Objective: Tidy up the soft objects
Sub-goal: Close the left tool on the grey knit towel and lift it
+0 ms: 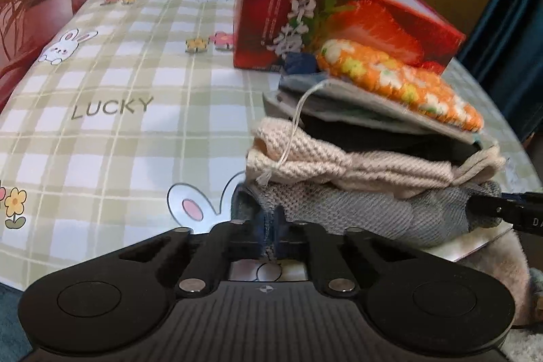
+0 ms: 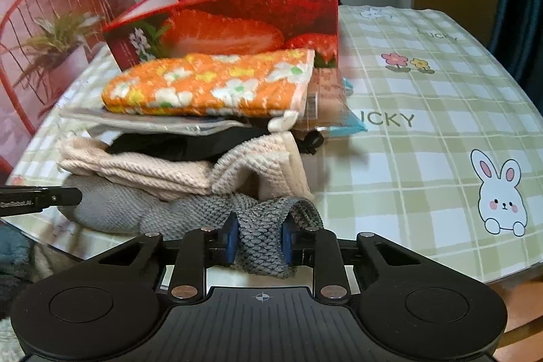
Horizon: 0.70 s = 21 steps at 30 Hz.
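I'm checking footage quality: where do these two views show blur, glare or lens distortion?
Left wrist view: orange floral cloth and red strawberry box smeared by motion blur; the tablecloth bows from fisheye. Right wrist view: the cloth is soft-edged; hazy pink wash at upper left; the grey knit stays sharp.

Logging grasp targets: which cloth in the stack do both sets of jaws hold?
The grey knit cloth at the bottom, under the beige towel and the orange flowered cloth; the others are untouched.
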Each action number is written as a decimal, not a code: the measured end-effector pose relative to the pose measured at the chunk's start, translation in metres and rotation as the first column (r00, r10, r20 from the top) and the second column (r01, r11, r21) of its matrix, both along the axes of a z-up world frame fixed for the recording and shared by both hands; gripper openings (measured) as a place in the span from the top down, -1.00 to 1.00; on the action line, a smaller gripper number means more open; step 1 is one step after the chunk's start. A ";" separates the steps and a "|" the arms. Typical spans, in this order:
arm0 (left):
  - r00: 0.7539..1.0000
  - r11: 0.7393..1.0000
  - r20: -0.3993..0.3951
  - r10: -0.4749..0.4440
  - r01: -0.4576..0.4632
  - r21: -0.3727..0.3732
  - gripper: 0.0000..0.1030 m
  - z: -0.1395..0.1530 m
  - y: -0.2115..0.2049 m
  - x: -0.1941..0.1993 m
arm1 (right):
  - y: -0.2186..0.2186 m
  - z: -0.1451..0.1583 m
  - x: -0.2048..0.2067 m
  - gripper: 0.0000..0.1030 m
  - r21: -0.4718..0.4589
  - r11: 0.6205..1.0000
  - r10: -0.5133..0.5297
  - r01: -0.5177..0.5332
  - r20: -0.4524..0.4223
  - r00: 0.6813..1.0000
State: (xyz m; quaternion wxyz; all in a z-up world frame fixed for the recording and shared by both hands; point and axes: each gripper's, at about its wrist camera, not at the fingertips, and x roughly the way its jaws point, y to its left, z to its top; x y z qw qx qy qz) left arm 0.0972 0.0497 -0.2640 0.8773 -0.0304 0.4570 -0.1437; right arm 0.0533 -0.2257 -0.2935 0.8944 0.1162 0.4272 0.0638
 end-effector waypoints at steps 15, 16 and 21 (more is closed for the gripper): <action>0.954 0.999 0.297 0.043 -0.039 -0.020 0.90 0.066 0.010 -0.028 | 0.007 0.074 -0.013 0.61 0.009 0.995 0.091 -0.096 0.235 0.968; 0.952 0.999 0.302 0.048 -0.042 -0.026 0.90 0.070 0.012 -0.029 | 0.007 0.077 -0.013 0.61 0.008 0.995 0.091 -0.096 0.243 0.966; 0.932 0.997 0.354 0.070 -0.061 -0.037 0.90 0.088 0.017 -0.038 | 0.014 0.097 -0.015 0.62 -0.014 0.994 0.110 -0.110 0.299 0.948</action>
